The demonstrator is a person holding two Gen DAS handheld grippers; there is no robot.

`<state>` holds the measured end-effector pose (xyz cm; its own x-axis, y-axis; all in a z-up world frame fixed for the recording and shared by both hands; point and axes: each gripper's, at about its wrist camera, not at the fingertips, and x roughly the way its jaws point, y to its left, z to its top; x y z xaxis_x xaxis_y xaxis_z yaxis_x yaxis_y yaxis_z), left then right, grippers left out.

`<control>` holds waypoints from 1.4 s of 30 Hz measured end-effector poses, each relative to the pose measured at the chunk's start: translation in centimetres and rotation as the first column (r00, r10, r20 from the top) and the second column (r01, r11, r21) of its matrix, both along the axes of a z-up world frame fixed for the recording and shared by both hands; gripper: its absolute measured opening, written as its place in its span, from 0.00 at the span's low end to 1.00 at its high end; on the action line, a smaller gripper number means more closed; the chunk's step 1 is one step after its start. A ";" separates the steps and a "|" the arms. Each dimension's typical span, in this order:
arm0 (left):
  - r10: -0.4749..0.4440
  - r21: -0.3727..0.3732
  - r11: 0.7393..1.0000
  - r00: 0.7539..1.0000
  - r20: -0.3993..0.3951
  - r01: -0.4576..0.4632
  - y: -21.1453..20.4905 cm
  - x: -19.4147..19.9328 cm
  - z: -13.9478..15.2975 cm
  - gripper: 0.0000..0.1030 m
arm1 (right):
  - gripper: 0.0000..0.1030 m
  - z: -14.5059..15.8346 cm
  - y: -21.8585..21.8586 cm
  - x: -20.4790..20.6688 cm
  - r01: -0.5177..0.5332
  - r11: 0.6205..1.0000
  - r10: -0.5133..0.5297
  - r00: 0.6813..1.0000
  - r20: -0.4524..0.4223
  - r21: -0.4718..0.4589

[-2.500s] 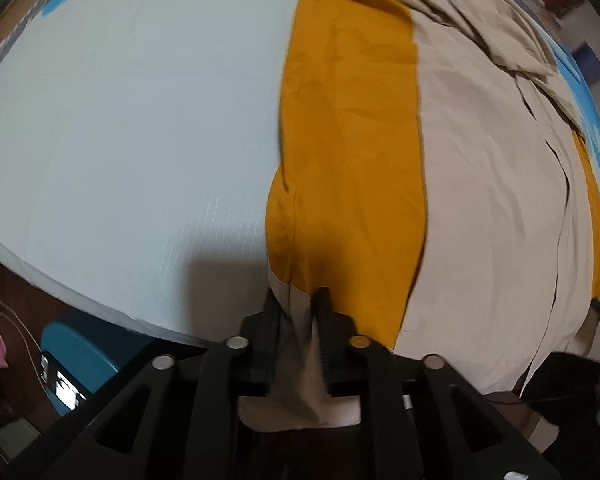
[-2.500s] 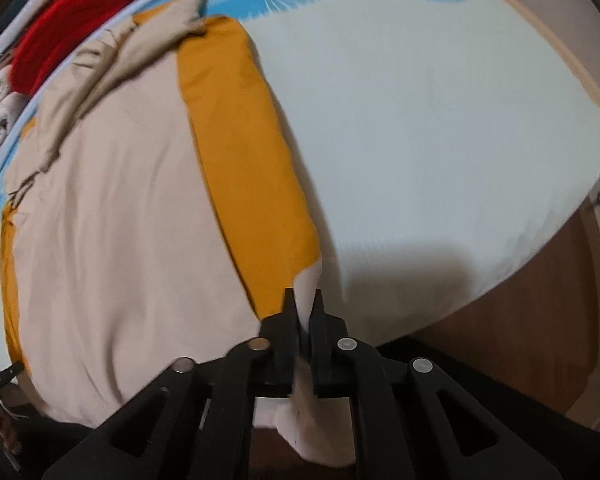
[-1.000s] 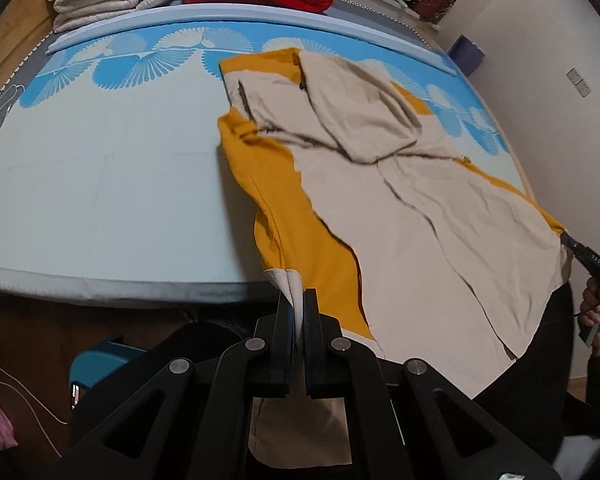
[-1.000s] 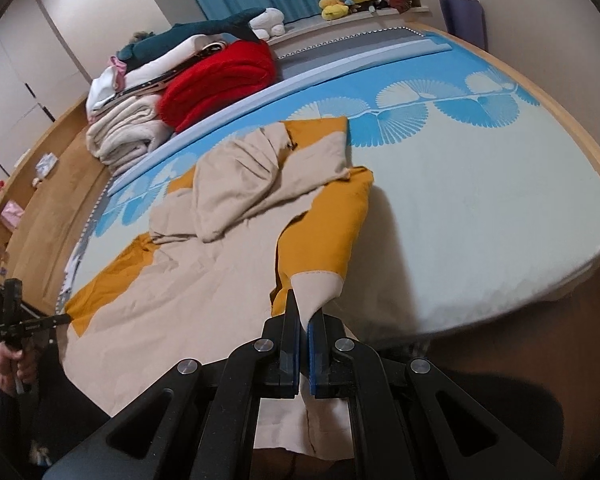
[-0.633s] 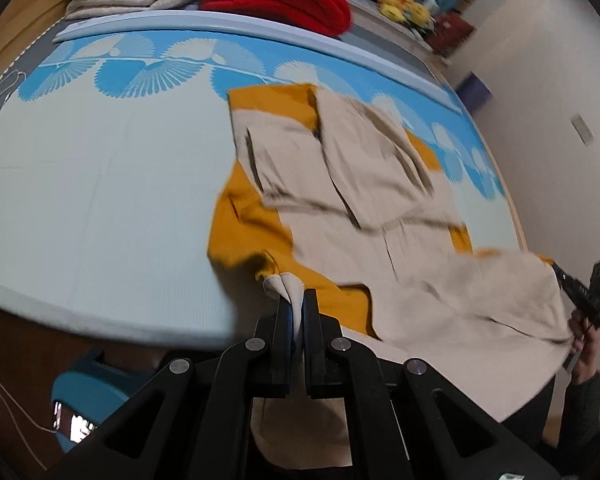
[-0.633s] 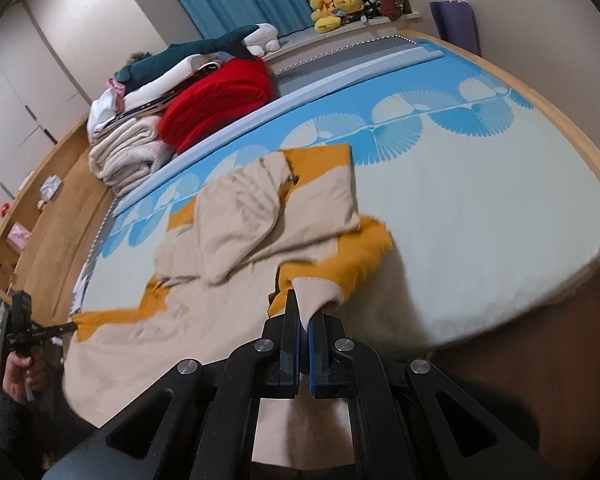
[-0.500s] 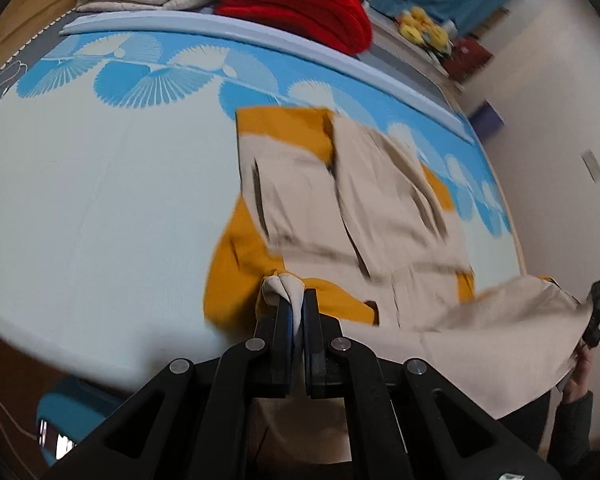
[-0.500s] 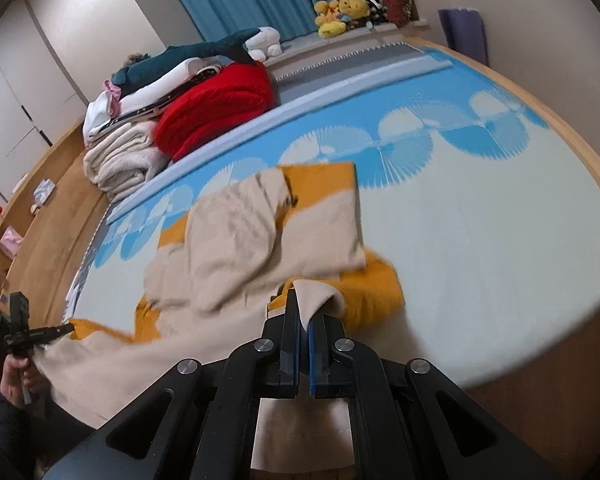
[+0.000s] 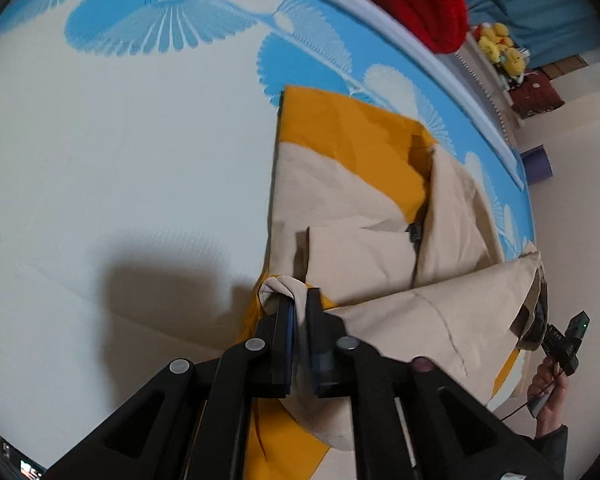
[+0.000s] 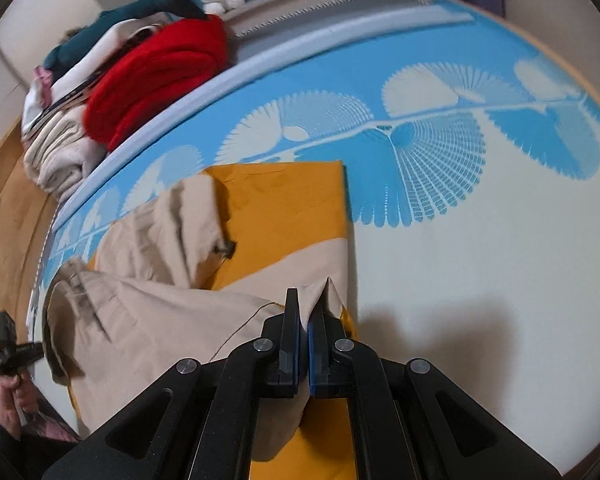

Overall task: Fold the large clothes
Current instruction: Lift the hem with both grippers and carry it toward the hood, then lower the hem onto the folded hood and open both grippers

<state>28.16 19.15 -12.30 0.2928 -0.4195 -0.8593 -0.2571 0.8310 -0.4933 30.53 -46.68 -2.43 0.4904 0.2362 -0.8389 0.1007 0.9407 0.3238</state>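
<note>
A: Left hand-held gripper (image 9: 298, 304), lower centre: jaws just eased apart, beige hem bunched between. Right hand-held gripper (image 10: 307, 312) clamps its corner.

B: Garment (image 9: 352, 204)?

A: Centre frame, on the bed (image 9: 120, 152). Risk: left corner slipping early, skewing the fold.

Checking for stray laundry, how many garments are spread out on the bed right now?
1: the beige-and-orange garment lies mid-bed, its near hem held by both grippers. Folded bedding is stacked beyond the bed; more could be hidden.

Beneath my right tool (image 10: 304, 312) the garment's (image 10: 148, 320) hem is hidden; far-left, my other hand (image 10: 14, 400) gets cropped.
</note>
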 end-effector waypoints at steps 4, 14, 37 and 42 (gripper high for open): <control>0.075 -0.151 0.986 0.997 -0.006 -0.075 2.4 -0.3 0.5 0.12 | 0.06 -1.2 -0.9 1.5 0.028 0.996 -0.025 0.999 -0.043 0.085; 0.110 -0.086 0.991 0.991 0.073 -0.103 4.2 -3.6 2.7 0.34 | 0.31 0.9 -5.6 -2.2 0.216 0.947 -0.237 0.969 0.063 0.240; -0.028 0.205 0.979 0.989 0.143 -0.002 -0.8 2.1 1.8 0.01 | 0.04 -5.5 1.2 0.1 -0.070 0.993 0.057 0.990 -0.130 -0.100; 0.028 0.177 0.980 0.943 0.330 -0.091 0.3 2.2 5.9 0.01 | 0.02 0.6 1.1 -1.2 -0.003 0.997 0.015 0.989 0.145 -0.081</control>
<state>30.34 19.41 -6.37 0.5882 -0.2333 -0.7743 -0.1613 0.9044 -0.3951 29.36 -45.62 -1.82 0.6066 0.1755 -0.7754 0.0499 0.9650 0.2574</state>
